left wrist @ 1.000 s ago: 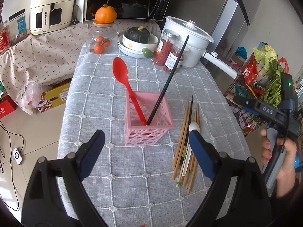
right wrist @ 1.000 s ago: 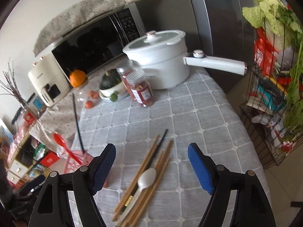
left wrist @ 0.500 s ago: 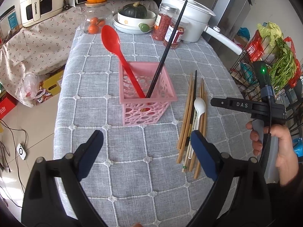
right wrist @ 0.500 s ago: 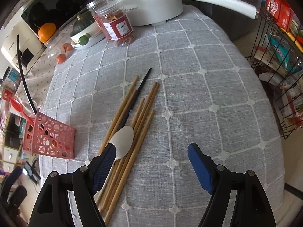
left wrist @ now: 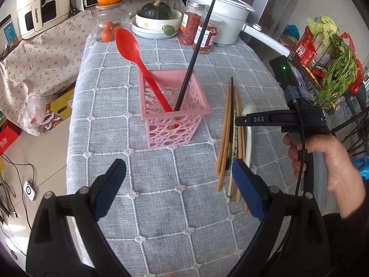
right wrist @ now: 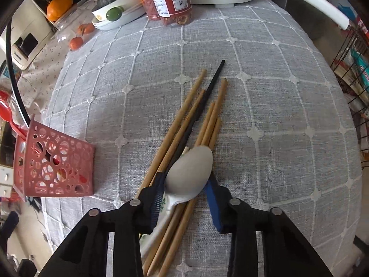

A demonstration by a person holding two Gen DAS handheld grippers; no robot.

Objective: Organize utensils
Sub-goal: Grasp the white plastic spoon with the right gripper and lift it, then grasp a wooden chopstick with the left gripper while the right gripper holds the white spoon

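Observation:
A pink basket (left wrist: 175, 115) stands mid-table on the grey cloth, holding a red spoon (left wrist: 129, 43) and one black chopstick (left wrist: 198, 46). To its right lies a bundle of wooden chopsticks (right wrist: 184, 115) with a second black chopstick (right wrist: 207, 92) and a white spoon (right wrist: 189, 170) on top. My right gripper (right wrist: 185, 177) points steeply down over that bundle; its jaws are closing, with the blue pads (right wrist: 213, 196) against both sides of the spoon's bowl. My left gripper (left wrist: 177, 164) hangs open above bare cloth in front of the basket, holding nothing.
At the table's far end stand a white pot (left wrist: 226, 18), two jars (left wrist: 207, 32), a bowl with a squash (left wrist: 156, 20) and a glass jar of oranges (left wrist: 108, 27). A wire rack with greens (left wrist: 334, 53) sits off the right edge. The floor lies to the left.
My right gripper dropped onto the chopstick bundle and its jaws came together around the white spoon. The left gripper barely shifted and stays open.

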